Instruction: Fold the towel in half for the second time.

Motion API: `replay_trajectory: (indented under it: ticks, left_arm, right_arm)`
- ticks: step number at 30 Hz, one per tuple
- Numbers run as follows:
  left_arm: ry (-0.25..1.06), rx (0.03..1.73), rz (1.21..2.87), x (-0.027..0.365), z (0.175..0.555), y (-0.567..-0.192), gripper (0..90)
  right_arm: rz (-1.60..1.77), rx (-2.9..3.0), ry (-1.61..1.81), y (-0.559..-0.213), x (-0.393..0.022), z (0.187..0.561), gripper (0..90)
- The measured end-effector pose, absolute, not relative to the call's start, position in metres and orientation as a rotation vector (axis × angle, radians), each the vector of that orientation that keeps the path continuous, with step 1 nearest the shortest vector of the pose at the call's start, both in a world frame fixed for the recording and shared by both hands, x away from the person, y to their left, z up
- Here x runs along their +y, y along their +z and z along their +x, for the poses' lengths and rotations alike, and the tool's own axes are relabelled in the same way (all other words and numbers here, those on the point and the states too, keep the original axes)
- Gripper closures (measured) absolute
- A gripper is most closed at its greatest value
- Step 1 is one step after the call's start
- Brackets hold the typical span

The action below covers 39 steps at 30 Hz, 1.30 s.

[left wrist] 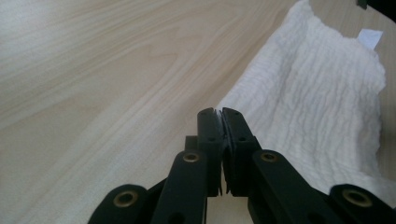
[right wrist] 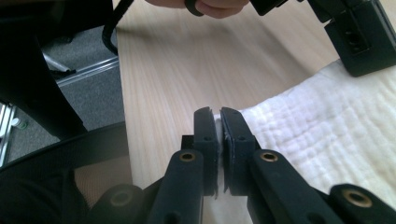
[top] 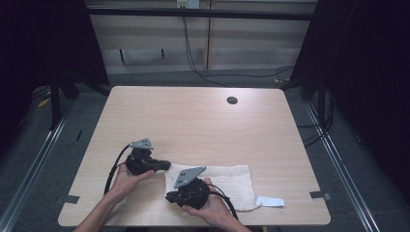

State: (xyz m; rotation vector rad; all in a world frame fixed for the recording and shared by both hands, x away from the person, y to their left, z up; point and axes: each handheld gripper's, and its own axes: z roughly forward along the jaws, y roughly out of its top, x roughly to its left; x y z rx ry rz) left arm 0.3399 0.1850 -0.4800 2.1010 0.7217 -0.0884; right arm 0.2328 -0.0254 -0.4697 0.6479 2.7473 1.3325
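Note:
A white ribbed towel [top: 227, 181] lies flat near the table's front edge, right of centre. My left gripper [top: 167, 165] is at the towel's far left corner. In the left gripper view its jaws [left wrist: 219, 114] are shut, and a thin sliver of the towel's [left wrist: 317, 93] edge is pinched between them. My right gripper [top: 169, 197] is at the near left corner. Its jaws [right wrist: 217, 114] are shut too, with a bit of the towel's [right wrist: 327, 135] corner between the pads. The left gripper [right wrist: 359, 42] also appears at the top right of the right gripper view.
The light wooden table [top: 193, 121] has a dark cable hole [top: 232, 100] at the back. A small white label [top: 270, 201] lies at the towel's right end. A black chair back [right wrist: 70, 177] is below the table's near edge.

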Motion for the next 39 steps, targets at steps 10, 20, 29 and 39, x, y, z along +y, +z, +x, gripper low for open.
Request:
replay_trajectory:
  ticks: [10, 20, 29, 39]
  left_arm:
    - [-0.060, 0.711, 2.069, 0.198, 0.337, -0.464, 87.1]
    - [-0.044, 0.746, 2.040, 0.204, 0.337, -0.459, 87.1]
    - [-0.027, 0.733, 1.992, 0.215, 0.339, -0.445, 87.0]
    - [0.009, 0.723, 1.947, 0.230, 0.334, -0.429, 87.1]
  right_arm:
    - [0.620, 2.700, 1.409, -0.448, -0.024, 0.232, 86.6]
    - [0.598, 2.680, 1.426, -0.440, -0.018, 0.233, 86.6]
    - [0.555, 2.664, 1.445, -0.432, -0.011, 0.235, 86.7]
    - [0.483, 2.613, 1.526, -0.412, 0.008, 0.235, 87.0]
